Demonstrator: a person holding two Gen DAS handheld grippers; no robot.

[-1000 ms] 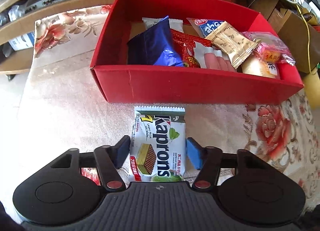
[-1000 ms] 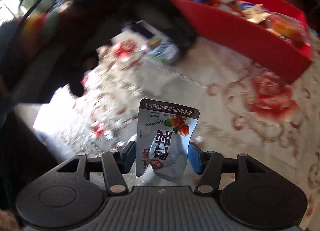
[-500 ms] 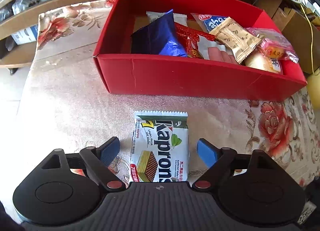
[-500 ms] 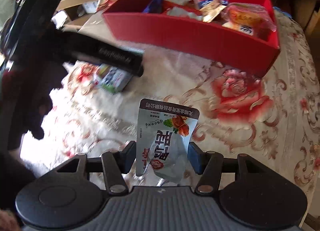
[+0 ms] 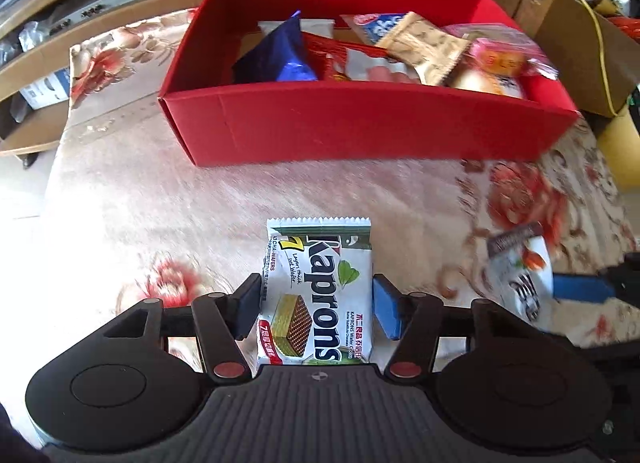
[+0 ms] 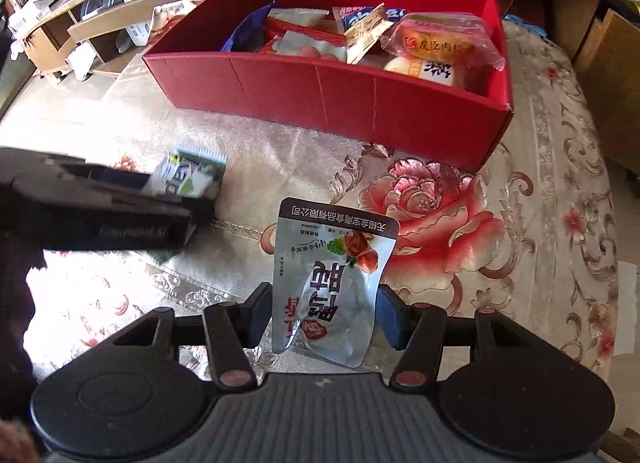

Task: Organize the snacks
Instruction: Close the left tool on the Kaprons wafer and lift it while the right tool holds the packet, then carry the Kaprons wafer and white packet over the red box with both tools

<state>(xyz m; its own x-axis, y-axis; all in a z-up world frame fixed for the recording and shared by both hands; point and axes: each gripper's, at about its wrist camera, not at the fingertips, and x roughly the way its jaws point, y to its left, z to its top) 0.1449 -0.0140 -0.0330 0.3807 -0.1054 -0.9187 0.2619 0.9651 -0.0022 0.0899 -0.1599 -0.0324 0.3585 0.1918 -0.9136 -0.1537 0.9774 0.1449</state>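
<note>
Left gripper (image 5: 316, 305) closing on wafer pack (image 5: 318, 291), lengthwise boxward.

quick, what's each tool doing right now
left tool: jaws closing on the Kaprons wafer pack
right tool: shut on the silver snack pouch

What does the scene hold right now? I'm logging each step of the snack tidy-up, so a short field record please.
surface: floral tablecloth
container: red box, open, already holding several snack packs
left gripper: jaws closing, pads against the Kaprons wafer pack
right gripper: shut on the silver pouch
both packs: outside the box, on its near side
not yet done: neither pack is in the box
</note>
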